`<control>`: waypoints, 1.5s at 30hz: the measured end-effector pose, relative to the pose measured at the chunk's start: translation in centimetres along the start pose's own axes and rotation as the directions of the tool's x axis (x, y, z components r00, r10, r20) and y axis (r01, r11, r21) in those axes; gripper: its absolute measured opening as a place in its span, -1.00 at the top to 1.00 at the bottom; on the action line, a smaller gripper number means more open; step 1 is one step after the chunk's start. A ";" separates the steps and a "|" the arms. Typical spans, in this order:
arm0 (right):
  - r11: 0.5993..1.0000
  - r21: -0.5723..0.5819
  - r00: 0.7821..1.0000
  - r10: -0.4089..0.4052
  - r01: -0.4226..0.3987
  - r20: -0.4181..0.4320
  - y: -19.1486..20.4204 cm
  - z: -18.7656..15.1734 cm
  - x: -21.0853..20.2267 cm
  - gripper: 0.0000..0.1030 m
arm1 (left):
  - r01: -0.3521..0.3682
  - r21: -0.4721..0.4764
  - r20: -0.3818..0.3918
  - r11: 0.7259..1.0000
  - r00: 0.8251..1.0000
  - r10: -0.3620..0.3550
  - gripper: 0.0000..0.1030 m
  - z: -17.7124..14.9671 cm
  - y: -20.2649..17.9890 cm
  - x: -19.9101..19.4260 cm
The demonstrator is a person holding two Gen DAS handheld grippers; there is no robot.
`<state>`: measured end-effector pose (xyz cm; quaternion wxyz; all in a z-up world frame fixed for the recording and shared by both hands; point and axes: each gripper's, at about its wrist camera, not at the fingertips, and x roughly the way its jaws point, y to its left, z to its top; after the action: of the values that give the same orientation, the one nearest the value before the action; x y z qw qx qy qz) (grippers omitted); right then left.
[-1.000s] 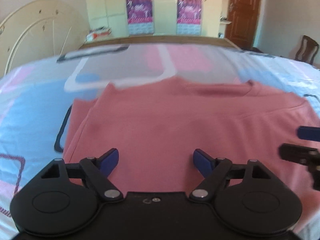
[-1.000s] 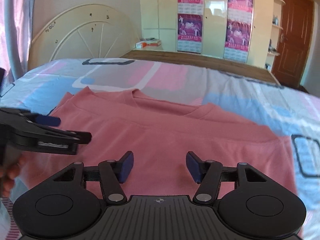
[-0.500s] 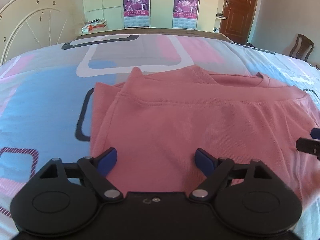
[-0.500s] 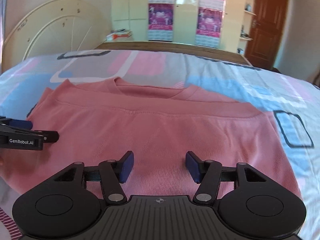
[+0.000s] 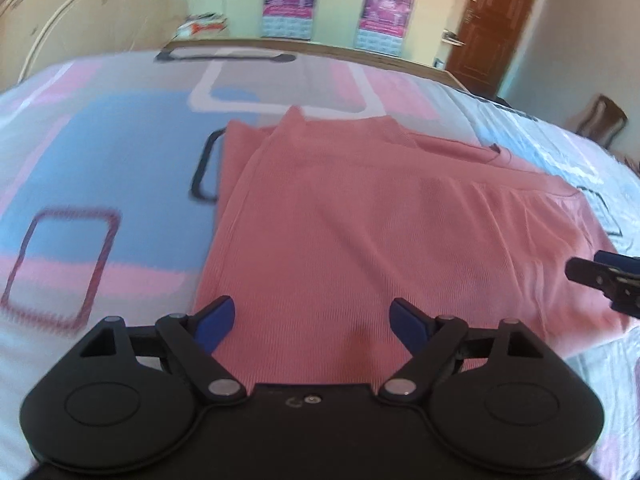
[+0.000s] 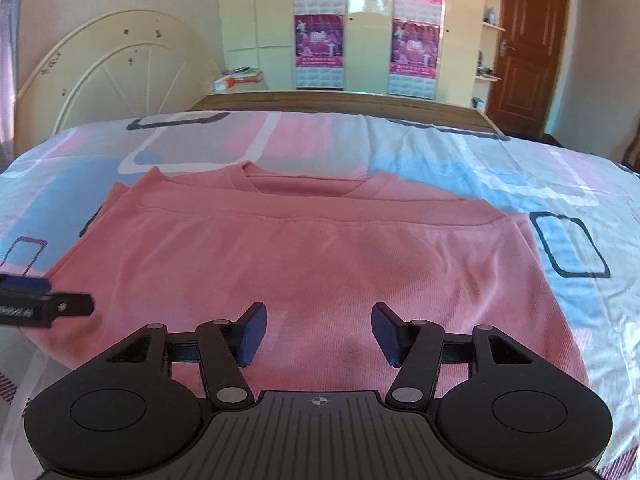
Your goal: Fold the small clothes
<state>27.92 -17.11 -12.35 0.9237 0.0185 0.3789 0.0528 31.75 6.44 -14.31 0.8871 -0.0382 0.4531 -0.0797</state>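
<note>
Both your claws, left claw and right claw, are spread, holding nothing; the pink shirt ahead lies folded once on the bed, side folds remain.

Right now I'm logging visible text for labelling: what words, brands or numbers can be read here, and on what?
None can be read.
Purple posters on the cupboard doors: printing and calendar grids, too small.
Left gripper at the right wrist view's edge: white lettering, blurred.
Boxes past the bed: print illegible.
Pink shirt and bedsheet: no text.
</note>
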 end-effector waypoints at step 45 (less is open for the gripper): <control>0.987 0.028 0.988 0.157 -0.157 -0.005 -2.6 1.2 5.5 -0.12 | 0.286 -0.181 0.352 0.941 0.912 -0.210 0.80 4.4 -5.2 -1.4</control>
<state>32.84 -19.07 -15.53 0.9151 0.0608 0.3802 0.1201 33.97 1.55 -9.86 0.9221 -0.2103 0.2967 -0.1323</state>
